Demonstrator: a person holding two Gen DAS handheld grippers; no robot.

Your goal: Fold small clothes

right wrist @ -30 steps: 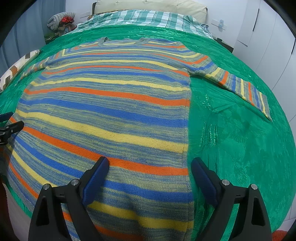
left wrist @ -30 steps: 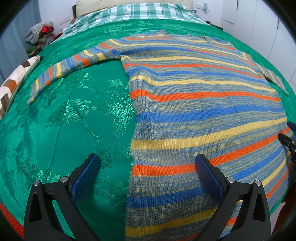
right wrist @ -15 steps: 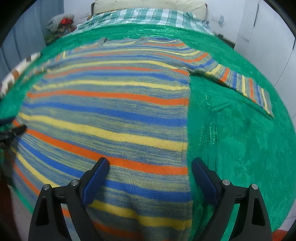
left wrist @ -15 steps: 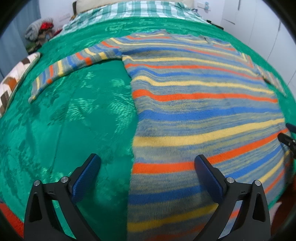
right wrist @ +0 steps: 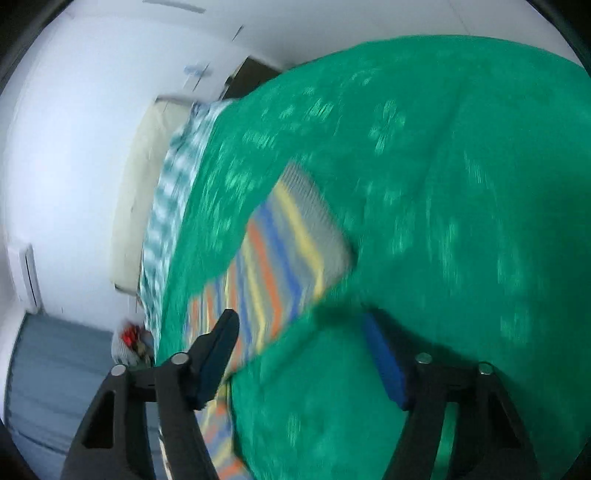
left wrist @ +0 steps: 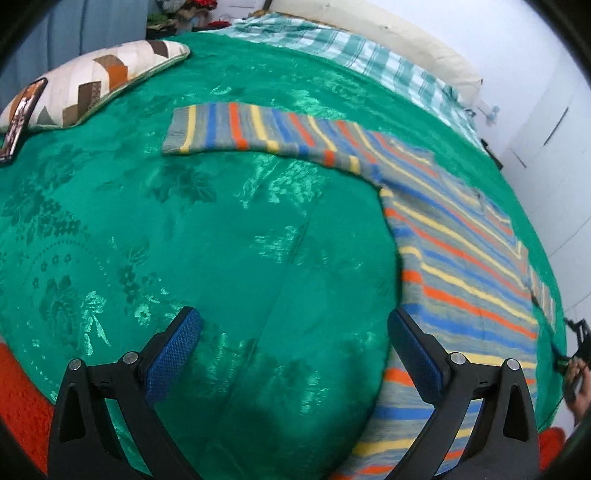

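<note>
The left gripper (left wrist: 293, 343) was held spread over the green bedspread (left wrist: 207, 240), a patterned pillow (left wrist: 92, 81) beyond. The right gripper (right wrist: 301, 343) was spread too. The striped sweater (left wrist: 461, 258) was laid flat on the bedspread, its sleeve (left wrist: 258, 129) stretched out.

Bed under shiny green floral bedspread (left wrist: 229, 236). Green-white checked sheet (left wrist: 354, 55) at head end, cream headboard (left wrist: 388, 33) behind. Zigzag-patterned pillow (left wrist: 96, 81) at left edge. White walls (right wrist: 74, 110), white cupboard doors (left wrist: 550, 133) right. Grey-blue curtain (right wrist: 48, 376), blurred.
</note>
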